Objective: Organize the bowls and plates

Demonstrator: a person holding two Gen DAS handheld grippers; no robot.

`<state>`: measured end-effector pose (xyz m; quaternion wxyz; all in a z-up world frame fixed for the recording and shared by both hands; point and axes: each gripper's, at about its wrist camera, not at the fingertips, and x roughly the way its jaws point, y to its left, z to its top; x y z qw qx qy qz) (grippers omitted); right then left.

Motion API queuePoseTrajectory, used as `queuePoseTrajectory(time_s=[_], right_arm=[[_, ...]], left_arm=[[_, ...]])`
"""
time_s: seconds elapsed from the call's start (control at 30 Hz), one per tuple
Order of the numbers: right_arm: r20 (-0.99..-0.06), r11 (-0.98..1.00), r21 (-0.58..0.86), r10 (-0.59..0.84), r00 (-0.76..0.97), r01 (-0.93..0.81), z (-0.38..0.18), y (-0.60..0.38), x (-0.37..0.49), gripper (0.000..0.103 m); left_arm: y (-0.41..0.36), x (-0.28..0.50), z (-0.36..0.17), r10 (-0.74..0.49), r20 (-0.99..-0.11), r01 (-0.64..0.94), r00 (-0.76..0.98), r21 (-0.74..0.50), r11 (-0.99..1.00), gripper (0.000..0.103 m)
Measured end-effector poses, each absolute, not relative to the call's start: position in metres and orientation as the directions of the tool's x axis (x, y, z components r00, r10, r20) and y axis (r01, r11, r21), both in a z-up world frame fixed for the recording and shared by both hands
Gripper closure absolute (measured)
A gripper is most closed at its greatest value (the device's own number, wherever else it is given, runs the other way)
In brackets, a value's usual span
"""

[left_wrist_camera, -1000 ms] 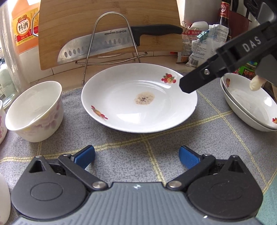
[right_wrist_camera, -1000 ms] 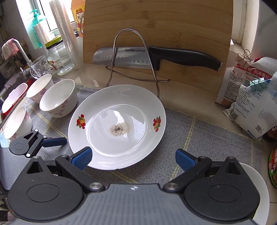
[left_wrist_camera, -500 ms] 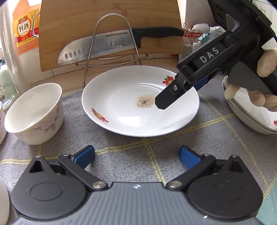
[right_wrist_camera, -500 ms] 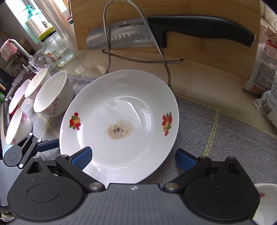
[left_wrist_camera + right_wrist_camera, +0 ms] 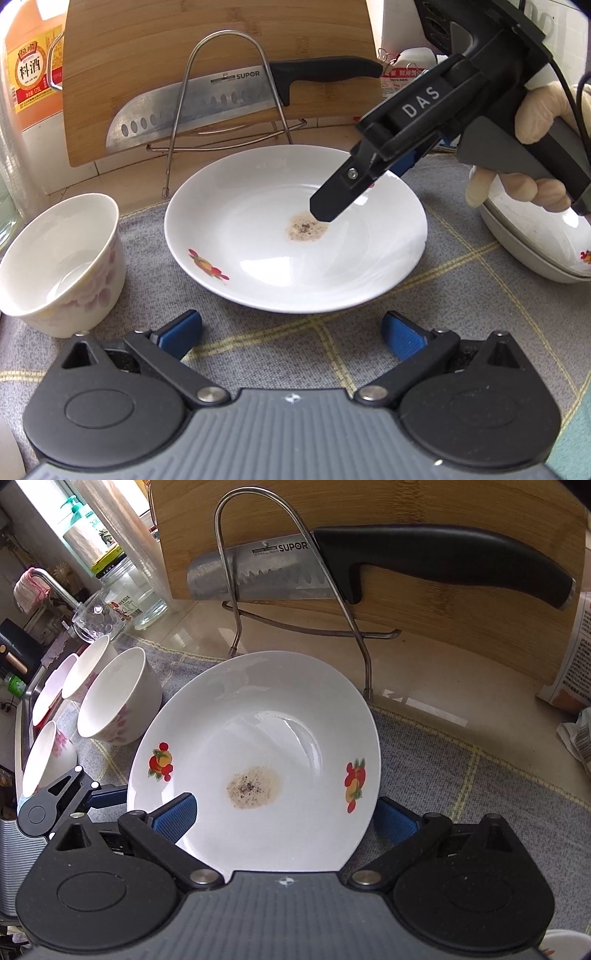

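A white plate point(image 5: 258, 236) with fruit prints and a brown speckled stain lies on the grey mat; it also shows in the right wrist view point(image 5: 258, 738). My right gripper point(image 5: 284, 819) is open and sits over the plate's near right edge, one blue pad above the plate, the other outside its rim. In the left wrist view the right gripper point(image 5: 364, 184) reaches in over the plate. My left gripper point(image 5: 291, 332) is open and empty, just in front of the plate. A white floral bowl point(image 5: 55, 258) stands left of the plate. Stacked plates point(image 5: 535, 240) sit at right.
A wire rack point(image 5: 295, 590) holds a knife point(image 5: 369, 565) against a bamboo board point(image 5: 443, 502) behind the plate. Several more bowls point(image 5: 88, 664) line the sink edge at left. Jars point(image 5: 125, 590) and a bottle point(image 5: 29, 66) stand at back left, food packets point(image 5: 576, 664) at right.
My right gripper has moved forward and down over the plate, which now fills its view. The left gripper has stayed put.
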<state>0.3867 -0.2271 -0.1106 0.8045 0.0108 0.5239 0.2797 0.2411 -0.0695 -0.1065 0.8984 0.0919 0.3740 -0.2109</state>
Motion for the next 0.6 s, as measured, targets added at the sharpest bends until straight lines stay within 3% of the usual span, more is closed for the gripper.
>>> queuePoseTrajectory(time_s=[0.6], right_arm=[[-0.833, 0.815, 0.321, 0.485, 0.266, -0.482, -0.11, -0.218, 0.417, 0.0]], left_arm=[[-0.066, 0.251, -0.107, -0.375, -0.694, 0.53, 0.614, 0.01, 0.848, 0.0]])
